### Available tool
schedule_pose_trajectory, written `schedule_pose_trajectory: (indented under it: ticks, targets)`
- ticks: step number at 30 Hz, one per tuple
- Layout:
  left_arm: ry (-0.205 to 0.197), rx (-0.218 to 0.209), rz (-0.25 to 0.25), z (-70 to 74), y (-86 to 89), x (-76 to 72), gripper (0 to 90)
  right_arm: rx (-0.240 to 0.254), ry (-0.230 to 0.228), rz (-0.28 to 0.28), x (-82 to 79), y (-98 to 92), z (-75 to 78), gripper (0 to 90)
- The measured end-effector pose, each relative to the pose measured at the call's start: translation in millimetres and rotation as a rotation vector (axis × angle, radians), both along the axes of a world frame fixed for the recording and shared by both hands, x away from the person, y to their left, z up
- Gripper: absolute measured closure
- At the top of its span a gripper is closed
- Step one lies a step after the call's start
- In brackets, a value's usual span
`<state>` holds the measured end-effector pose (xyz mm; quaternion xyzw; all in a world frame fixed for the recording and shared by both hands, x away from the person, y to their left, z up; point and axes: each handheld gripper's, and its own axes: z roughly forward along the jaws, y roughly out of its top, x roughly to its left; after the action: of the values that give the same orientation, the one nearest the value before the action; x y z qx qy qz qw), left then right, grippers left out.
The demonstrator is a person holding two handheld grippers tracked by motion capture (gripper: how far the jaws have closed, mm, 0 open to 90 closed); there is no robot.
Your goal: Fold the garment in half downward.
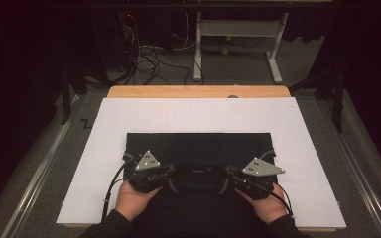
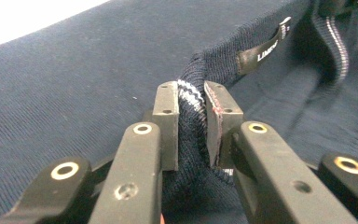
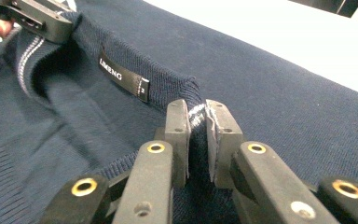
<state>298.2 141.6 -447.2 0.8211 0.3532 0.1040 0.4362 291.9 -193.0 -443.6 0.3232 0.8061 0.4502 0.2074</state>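
**Both tongs pinched on the sweater collar**

While my left gripper (image 2: 191, 128) bites the ribbed collar (image 2: 191, 100) of the navy sweater (image 2: 74, 93), its 2 pads are pressed onto a bunched fold with white stripes showing between them. My right gripper (image 3: 197, 140) is clamped the same way on the collar's other side, knit squeezed between its pads (image 3: 177, 135). Between the 2 grips sits the neck opening, with a black label (image 3: 121, 74) sewn inside the back of the collar. From above, my left hand (image 1: 135, 197) and right hand (image 1: 264, 203) hold the tongs at the near edge of the dark garment (image 1: 198, 146), which lies flat on a white sheet (image 1: 198, 114) covering the wooden table (image 1: 198, 91). Beyond the table, cables (image 1: 146, 62) trail across the floor.
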Motion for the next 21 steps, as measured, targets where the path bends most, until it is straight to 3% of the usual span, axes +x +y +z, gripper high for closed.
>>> schedule_pose_trajectory:
  ticks: [4,13,21]
  targets:
    - [-0.013,-0.034,-0.017,3.3,3.0,-13.8,72.7,0.002,-0.016,0.022,-13.0,-0.2,1.0,82.0]
    - [-0.021,-0.039,-0.077,5.2,8.7,-46.6,72.5,0.014,-0.039,0.074,-46.0,-9.1,3.6,82.6]
    - [-0.042,-0.061,-0.100,12.8,10.2,-64.1,72.5,0.029,-0.060,0.103,-70.3,-13.9,7.9,82.6]
